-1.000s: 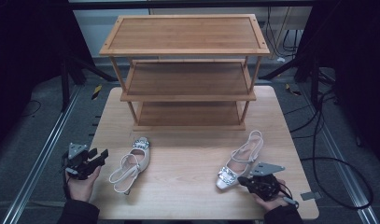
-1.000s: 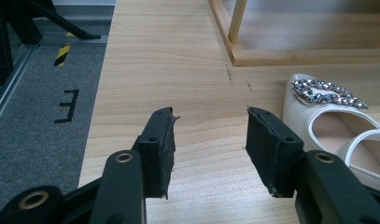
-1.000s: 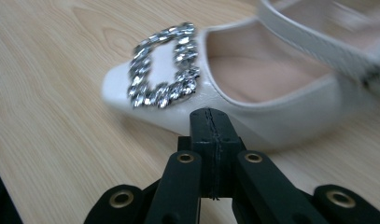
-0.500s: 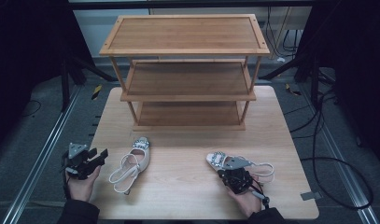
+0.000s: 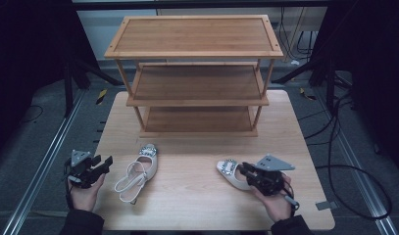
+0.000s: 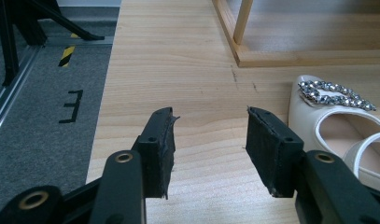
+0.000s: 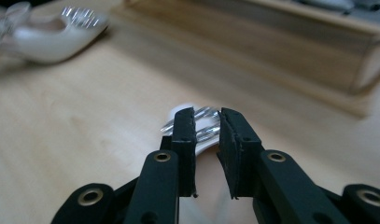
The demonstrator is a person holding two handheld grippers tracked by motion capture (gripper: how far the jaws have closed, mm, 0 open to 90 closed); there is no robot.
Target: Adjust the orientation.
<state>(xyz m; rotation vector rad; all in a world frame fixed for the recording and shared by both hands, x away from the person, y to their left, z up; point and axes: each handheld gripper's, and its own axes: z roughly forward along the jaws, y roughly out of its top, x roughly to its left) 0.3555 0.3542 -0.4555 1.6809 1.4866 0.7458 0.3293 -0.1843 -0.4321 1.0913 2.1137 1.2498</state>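
Observation:
Two white slingback shoes with rhinestone buckles lie on the wooden table (image 5: 197, 200). The left shoe (image 5: 137, 172) rests flat with its toe toward the shelf rack; it also shows in the left gripper view as the left shoe (image 6: 334, 122). My left gripper (image 5: 105, 162) stands open just left of it, with nothing between its jaws (image 6: 208, 140). My right gripper (image 5: 242, 170) is shut on the right shoe (image 5: 230, 171) near its buckle. In the right gripper view the jaws (image 7: 207, 119) pinch the right shoe's (image 7: 204, 135) edge, the buckle just beyond them.
A three-tier wooden shelf rack (image 5: 194, 36) stands at the back of the table; its lowest shelf (image 5: 197, 120) is bare. Its base (image 6: 309, 57) lies ahead of the left gripper. Dark floor with cables (image 5: 354, 161) and metal rails surrounds the table.
My right gripper has taken hold of the right shoe and swung it round, shifting left; the shoe's toe now points left. The left gripper and left shoe have stayed put.

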